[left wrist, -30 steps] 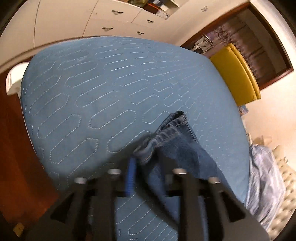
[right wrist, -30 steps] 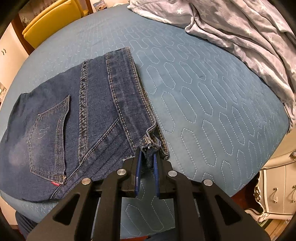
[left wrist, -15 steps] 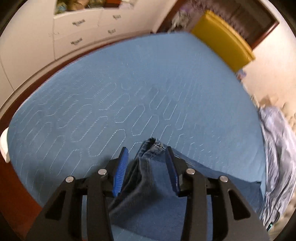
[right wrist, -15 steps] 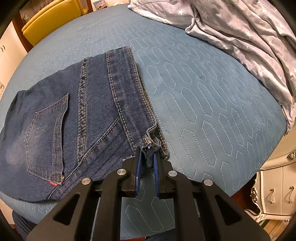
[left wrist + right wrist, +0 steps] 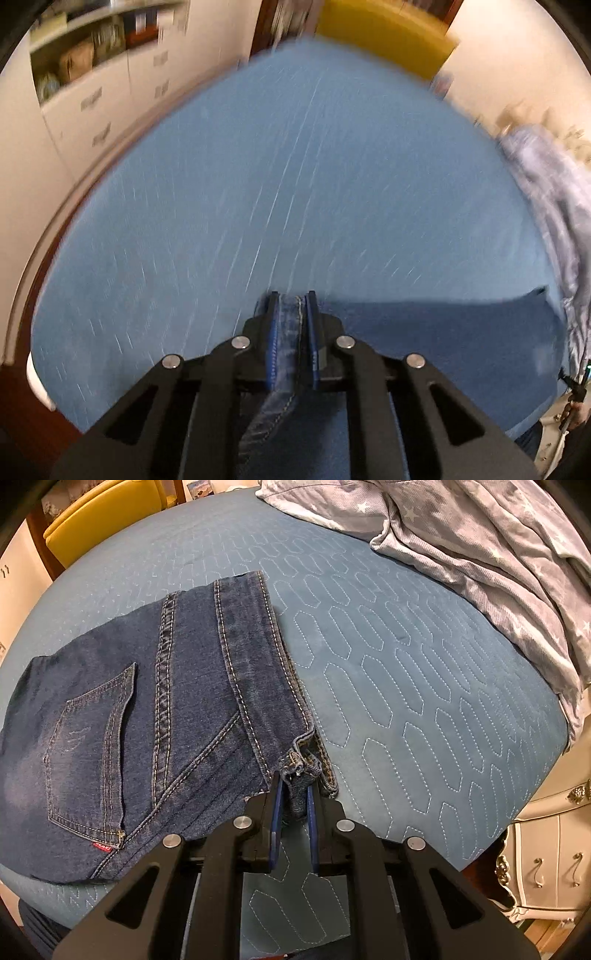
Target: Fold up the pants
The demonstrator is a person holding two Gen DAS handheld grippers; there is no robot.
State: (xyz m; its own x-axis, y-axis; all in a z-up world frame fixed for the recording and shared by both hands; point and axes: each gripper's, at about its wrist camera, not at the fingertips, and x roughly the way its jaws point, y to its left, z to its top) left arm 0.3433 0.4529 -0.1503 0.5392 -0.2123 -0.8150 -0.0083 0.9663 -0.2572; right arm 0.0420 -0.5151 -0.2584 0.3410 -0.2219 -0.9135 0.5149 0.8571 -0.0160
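Dark blue jeans [image 5: 155, 716] lie folded on the blue quilted bed [image 5: 406, 686], back pocket up at the left. My right gripper [image 5: 295, 794] is shut on the frayed hem corner of the jeans at the near edge. In the left wrist view my left gripper [image 5: 291, 306] is shut on a denim edge [image 5: 288, 332] that runs back between the fingers. More of the jeans [image 5: 443, 332] spread flat to its right. The left wrist view is motion-blurred.
A grey star-print blanket [image 5: 480, 542] is heaped at the bed's far right. A yellow chair [image 5: 99, 513] stands beyond the bed. White drawers [image 5: 546, 849] stand at the right, white cabinets [image 5: 103, 99] at the left. The bed's edge is just below my grippers.
My left gripper has closed on the denim edge; its jaws were apart half a second ago. Its view has swung across the bed. The right gripper holds still on the hem.
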